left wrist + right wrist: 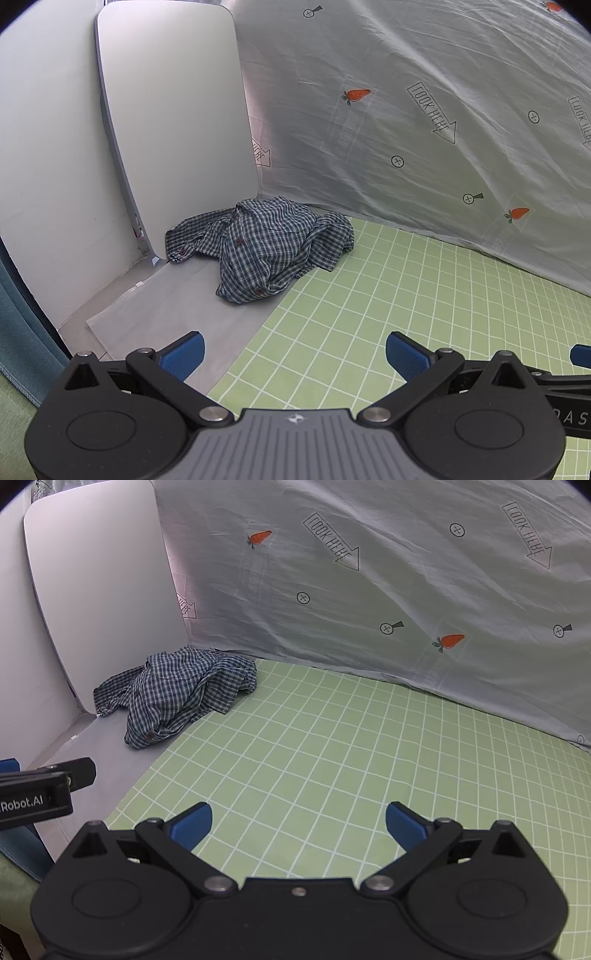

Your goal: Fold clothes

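The checked shirt point(266, 247) lay crumpled at centre left of the frame, partly on the green grid mat point(406, 314). It looked light, soft and limp; its collar or button edge seemed graspable. Left claw point(294, 354) and right claw point(299, 825) stood wide, holding nothing.

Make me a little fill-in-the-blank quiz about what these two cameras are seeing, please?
1. The checked shirt lies in a ____ heap, not folded.
2. The mat with the white grid is ____ in colour.
3. Both the left gripper and right gripper have their jaws ____.
4. The orange pictures on the hanging sheet are ____.

Missing words: crumpled; green; open; carrots
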`<action>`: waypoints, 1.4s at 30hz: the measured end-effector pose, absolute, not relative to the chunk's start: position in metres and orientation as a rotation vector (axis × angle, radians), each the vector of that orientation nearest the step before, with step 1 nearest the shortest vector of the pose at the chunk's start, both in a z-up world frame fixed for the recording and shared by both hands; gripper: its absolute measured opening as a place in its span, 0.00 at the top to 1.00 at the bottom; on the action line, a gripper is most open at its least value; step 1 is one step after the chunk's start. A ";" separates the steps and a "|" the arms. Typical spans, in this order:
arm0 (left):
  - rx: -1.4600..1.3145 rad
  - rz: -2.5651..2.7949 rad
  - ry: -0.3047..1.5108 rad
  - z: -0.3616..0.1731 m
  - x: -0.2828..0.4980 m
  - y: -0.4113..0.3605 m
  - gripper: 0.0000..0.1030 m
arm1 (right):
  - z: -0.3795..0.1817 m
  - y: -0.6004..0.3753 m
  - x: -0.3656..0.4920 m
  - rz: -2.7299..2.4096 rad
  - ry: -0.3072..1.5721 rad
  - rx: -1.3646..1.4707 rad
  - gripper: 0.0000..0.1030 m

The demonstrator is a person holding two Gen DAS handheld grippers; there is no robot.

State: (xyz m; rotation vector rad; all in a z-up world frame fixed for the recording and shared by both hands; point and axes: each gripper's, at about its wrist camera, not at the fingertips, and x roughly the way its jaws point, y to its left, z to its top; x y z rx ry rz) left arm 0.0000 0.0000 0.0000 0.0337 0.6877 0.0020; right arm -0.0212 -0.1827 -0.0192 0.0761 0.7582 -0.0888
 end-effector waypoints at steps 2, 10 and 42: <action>0.034 0.002 0.689 -0.001 0.001 0.000 0.00 | -0.018 -0.184 -0.020 -0.090 0.760 0.075 0.01; 0.032 0.001 0.693 -0.006 0.004 0.003 0.00 | -0.021 -0.182 -0.021 -0.088 0.758 0.074 0.01; 0.036 -0.010 0.701 -0.002 0.001 -0.004 0.00 | -0.021 -0.182 -0.021 -0.089 0.770 0.078 0.01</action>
